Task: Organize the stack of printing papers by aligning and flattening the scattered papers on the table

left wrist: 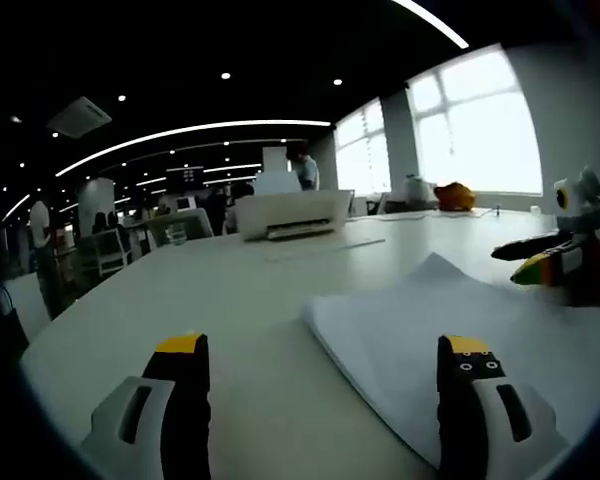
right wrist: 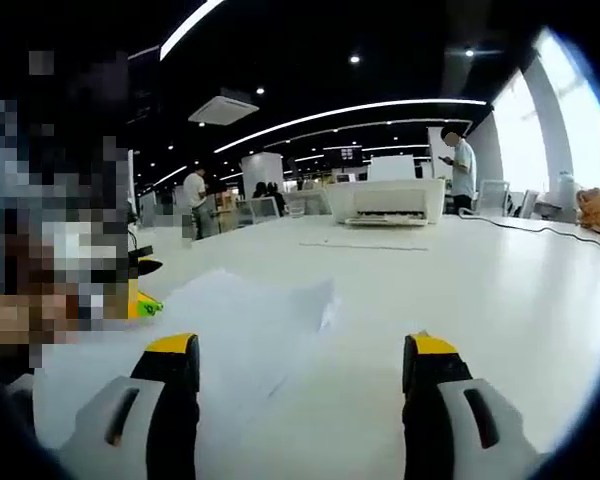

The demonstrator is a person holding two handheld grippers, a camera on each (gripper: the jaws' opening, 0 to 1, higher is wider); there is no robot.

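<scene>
A loose stack of white printing papers (left wrist: 450,335) lies on the white table (left wrist: 230,290), its sheets fanned out of line. In the left gripper view my left gripper (left wrist: 325,370) is open, its right jaw over the paper's near edge and its left jaw over bare table. In the right gripper view the same papers (right wrist: 220,320) spread to the left, and my right gripper (right wrist: 298,365) is open, left jaw above the paper, right jaw above the table (right wrist: 480,290). The other gripper (left wrist: 540,262) enters the left gripper view from the right, above the papers.
A white printer (left wrist: 292,213) stands at the table's far end, also seen as the printer (right wrist: 388,202). A cable (right wrist: 540,228) runs across the far right of the table. People stand in the office beyond. Bright windows (left wrist: 480,130) are on the right.
</scene>
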